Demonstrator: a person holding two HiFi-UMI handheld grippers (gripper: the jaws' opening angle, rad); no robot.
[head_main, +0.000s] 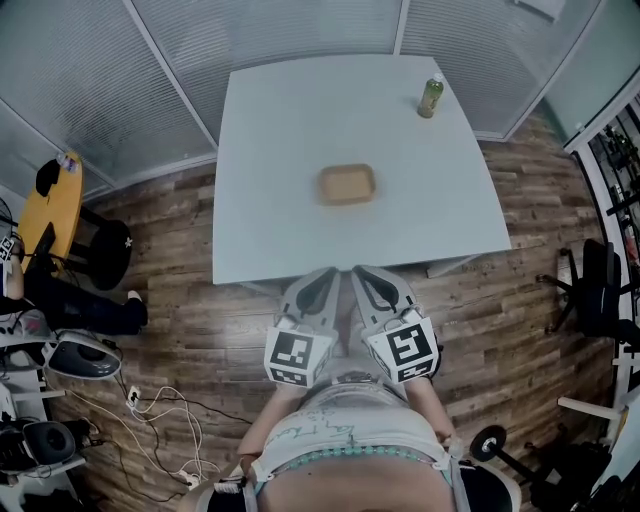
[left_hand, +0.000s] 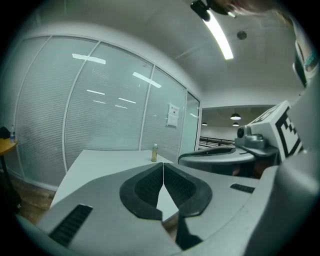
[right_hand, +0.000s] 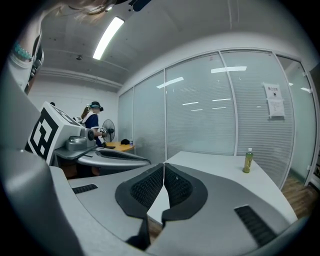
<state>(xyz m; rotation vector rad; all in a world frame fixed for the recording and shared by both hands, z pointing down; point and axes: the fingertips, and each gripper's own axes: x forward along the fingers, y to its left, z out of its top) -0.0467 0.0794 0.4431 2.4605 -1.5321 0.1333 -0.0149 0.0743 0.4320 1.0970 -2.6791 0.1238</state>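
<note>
We are holding the left gripper (head_main: 322, 280) and right gripper (head_main: 368, 278) side by side at the near edge of the table (head_main: 270, 200), fingers pressed together on nothing. The brown tray (head_main: 347, 184) is lying straight ahead, mid-table, long side crosswise, equally near both.

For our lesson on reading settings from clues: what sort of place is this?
Most likely an office meeting room or lab space: glass partition walls with blinds, a plain white table on wood-look flooring, and a strip ceiling light.
</note>
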